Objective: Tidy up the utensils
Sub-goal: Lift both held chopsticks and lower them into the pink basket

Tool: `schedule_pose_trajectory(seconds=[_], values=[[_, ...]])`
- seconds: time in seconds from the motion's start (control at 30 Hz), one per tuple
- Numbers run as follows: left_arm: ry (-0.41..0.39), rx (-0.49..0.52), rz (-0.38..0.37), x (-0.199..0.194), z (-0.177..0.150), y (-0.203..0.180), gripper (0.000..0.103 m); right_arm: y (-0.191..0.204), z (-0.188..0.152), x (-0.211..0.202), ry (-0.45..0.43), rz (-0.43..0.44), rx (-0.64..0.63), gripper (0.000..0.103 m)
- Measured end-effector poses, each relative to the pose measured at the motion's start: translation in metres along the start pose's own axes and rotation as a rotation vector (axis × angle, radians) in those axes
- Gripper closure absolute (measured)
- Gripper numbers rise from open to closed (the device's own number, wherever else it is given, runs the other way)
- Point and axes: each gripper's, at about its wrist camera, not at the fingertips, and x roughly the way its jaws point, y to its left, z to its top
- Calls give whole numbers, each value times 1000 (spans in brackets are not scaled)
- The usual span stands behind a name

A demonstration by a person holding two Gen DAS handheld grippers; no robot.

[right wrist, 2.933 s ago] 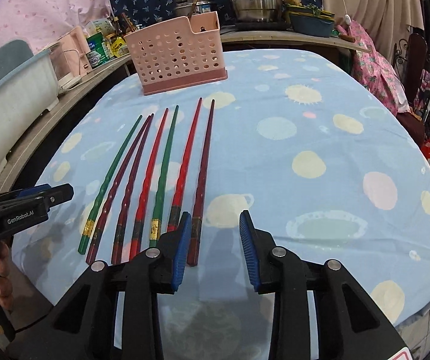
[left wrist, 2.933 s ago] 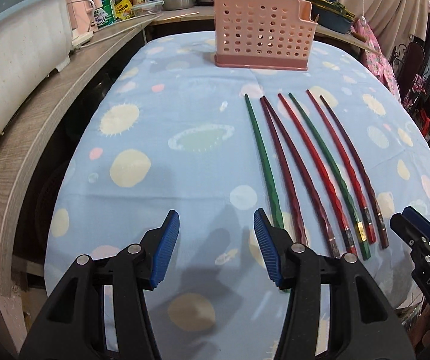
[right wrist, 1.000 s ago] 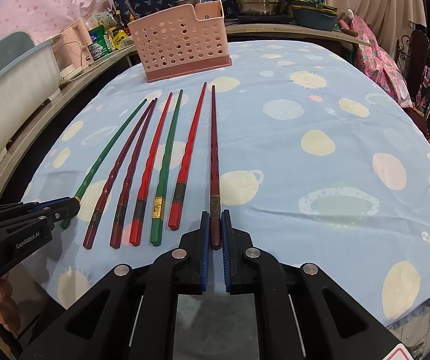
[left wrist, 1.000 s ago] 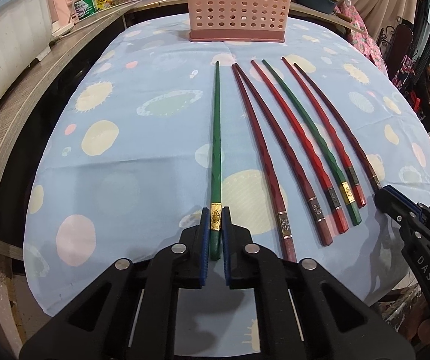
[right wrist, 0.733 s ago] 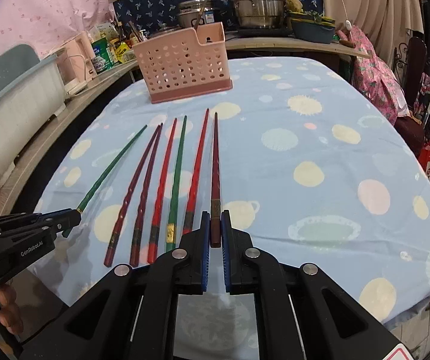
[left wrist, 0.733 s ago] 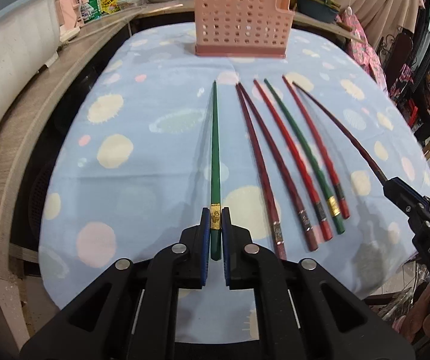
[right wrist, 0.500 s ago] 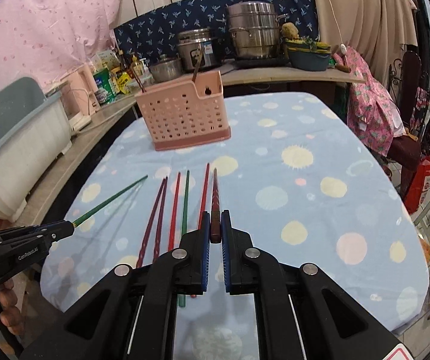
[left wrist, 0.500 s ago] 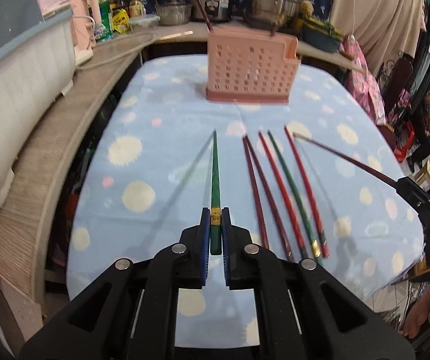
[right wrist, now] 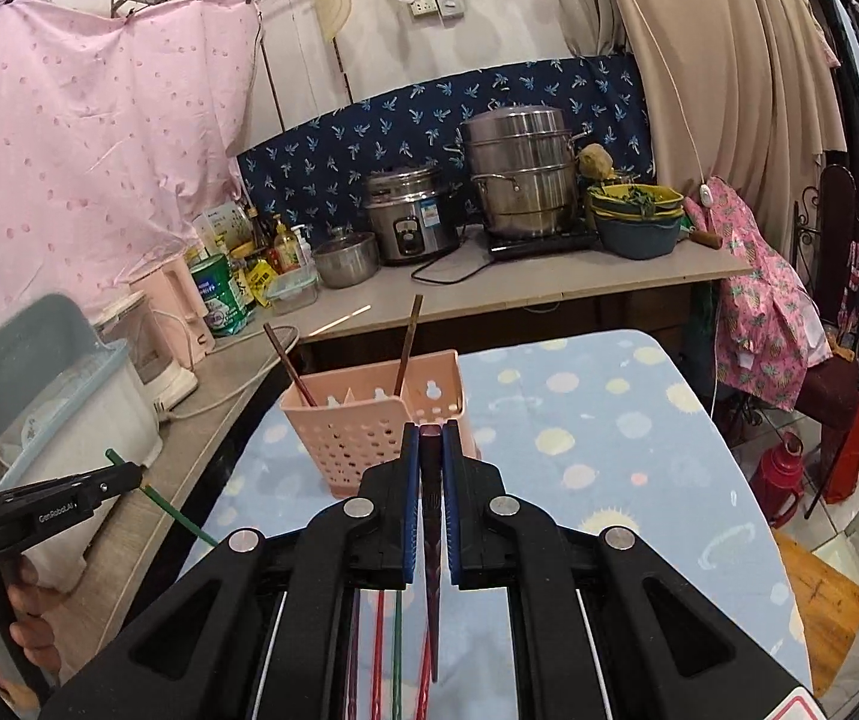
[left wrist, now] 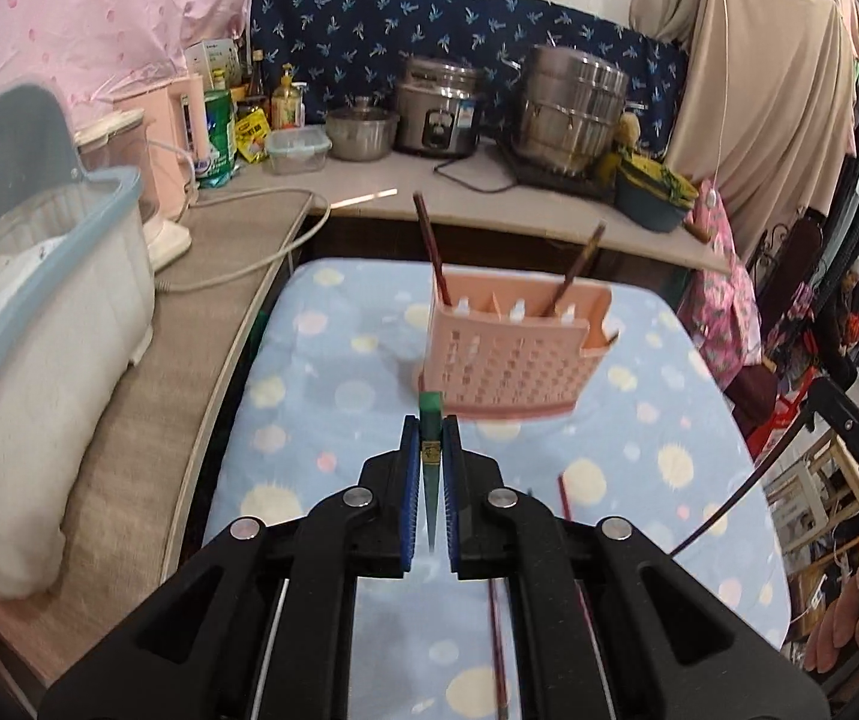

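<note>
- Two grippers are each pinching one chopstick above the table, which is wearing a pale blue cloth with coloured spots.
- From its own wrist view, the left gripper is clamping the green chopstick between nearly closed blue pads; the thick end is sticking up past the fingertips and the thin tip is pointing down toward the camera.
- From the right wrist view, the right gripper is squeezing the dark red chopstick the same way, jaws almost together, with the point hanging down between the fingers.
- The pink perforated basket is standing on the cloth just beyond both grippers, and two brown sticks are leaning out of its compartments.
- The remaining chopsticks, red and green, are lying side by side on the cloth below the right gripper, partly hidden by its frame.
- Behind the table, a counter is carrying a rice cooker, a steel steamer pot and bottles, while a white bin with a blue rim is sitting at the left.
</note>
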Motion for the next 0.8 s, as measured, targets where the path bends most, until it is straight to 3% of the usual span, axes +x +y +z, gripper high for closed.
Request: schedule_pose_trajectory(seconds=[0.3, 0.57, 0.8], values=[[-125, -36, -46, -8, 89, -3, 96, 18, 77, 24, -105, 101, 40, 96], [-224, -51, -50, -6, 152, -9, 96, 40, 139, 54, -191, 129, 27, 96], [-214, -57, -44, 30, 163, -7, 96, 34, 138, 100, -155, 101, 26, 96]])
